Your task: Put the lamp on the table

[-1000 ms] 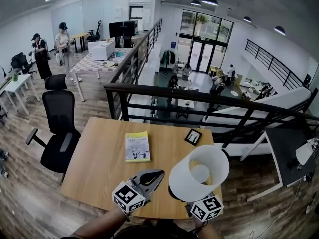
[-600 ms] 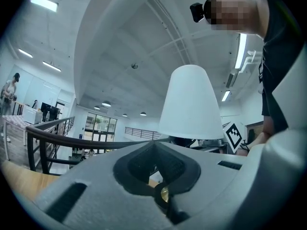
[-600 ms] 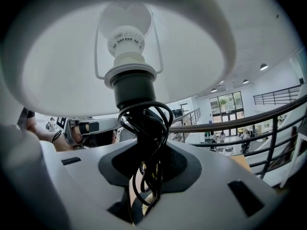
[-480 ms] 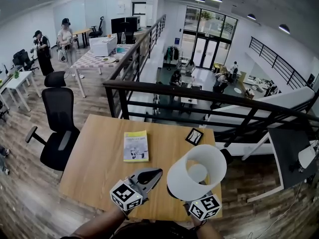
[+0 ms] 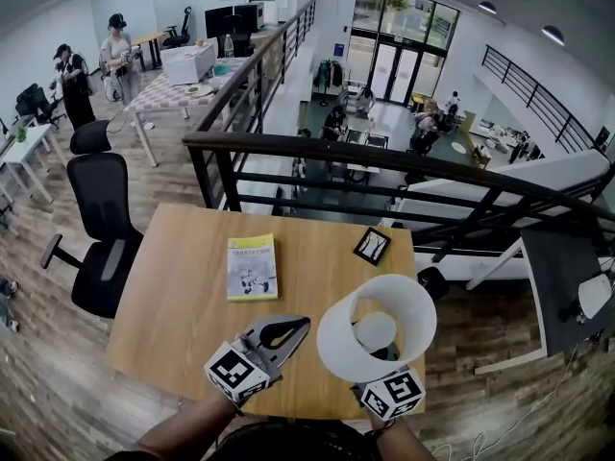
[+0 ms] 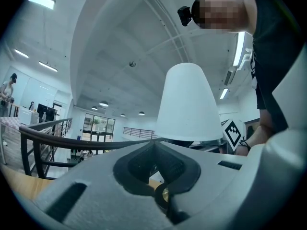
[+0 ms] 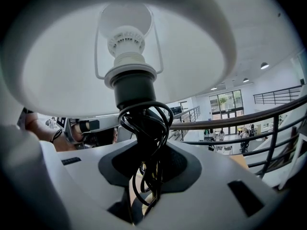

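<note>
- Currently the right gripper (image 7: 144, 176) pinches the lamp (image 5: 377, 327) by its dark stem, just below the bulb socket. Its jaws are closed on the stem and on the black cord (image 7: 144, 123) coiled round it.
- The lamp's white shade (image 6: 186, 104) stands with its narrow end up, right above that gripper.
- In the head view the lamp is over the near right corner of the wooden table (image 5: 192, 305). The shade hides its foot, so I cannot tell whether it touches the wood.
- The left gripper (image 5: 288, 330) is just beside the lamp, on its left, over the table's near edge — jaws pressed together, nothing between them.
- A yellow book (image 5: 252, 267) lies flat mid-table.
- A small black-framed card (image 5: 372, 246) lies near the far right edge, apart from the book.
- A black office chair (image 5: 96, 238) stands left of the table, and a black railing (image 5: 384, 166) runs behind it.
</note>
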The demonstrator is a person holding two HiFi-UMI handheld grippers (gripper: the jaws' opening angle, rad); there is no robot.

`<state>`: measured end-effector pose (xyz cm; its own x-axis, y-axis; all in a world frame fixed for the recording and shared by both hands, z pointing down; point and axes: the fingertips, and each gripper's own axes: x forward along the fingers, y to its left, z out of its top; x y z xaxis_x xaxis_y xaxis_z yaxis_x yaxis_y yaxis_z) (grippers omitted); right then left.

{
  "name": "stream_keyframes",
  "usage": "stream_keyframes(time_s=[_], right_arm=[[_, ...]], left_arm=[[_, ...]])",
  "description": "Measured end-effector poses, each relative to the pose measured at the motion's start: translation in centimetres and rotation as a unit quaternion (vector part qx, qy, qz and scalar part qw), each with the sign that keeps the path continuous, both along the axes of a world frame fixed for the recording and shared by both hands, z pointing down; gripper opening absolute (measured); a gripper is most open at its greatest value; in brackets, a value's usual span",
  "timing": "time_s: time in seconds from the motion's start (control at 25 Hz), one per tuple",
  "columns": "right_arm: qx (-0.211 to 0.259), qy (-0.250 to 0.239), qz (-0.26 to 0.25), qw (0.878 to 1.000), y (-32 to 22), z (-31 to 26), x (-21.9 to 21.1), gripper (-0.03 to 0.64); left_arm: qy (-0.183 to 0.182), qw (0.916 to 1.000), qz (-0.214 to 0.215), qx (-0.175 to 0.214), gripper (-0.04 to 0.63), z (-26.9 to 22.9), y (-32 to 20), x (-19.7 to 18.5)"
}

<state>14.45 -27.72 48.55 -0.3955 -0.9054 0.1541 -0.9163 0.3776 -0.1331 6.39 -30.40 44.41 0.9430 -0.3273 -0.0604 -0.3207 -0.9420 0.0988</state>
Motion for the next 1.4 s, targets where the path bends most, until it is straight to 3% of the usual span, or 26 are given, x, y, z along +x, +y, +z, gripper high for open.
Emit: stream_keyframes(time_s=[0.12,0.28,0.68,1.24,1.4], right_arm=[[0.000,0.005,-0.007,1.000,-1.0,0.8,0.3,0.112],[-0.009,0.007,-0.011,1.000,-1.7,2.4,0.6,0.112],[-0.027,0.014,-0.021,0.999,-3.2,7.4,1.8,0.112],[-0.019,0.001,-0.061,0.998,-5.0,12.1,2.2,0.112],[-0.026,-0.006,-0.066,0.997,-5.2,13.8,2.7,0.112]], left_arm=[[-0.005,0.9999,0.001,-0.011,0.008,0.9,-1.3,0.5],[-0.014,0.9999,0.001,0.007,0.008,2.8,-2.7,1.1],[-0.021,0.9992,-0.004,-0.032,0.008,5.5,-4.6,3.1],[-0.030,0.9986,-0.023,-0.037,0.008,9.7,-6.3,4.6],[-0.038,0.9972,-0.033,-0.056,0.008,10.7,-6.6,4.8]])
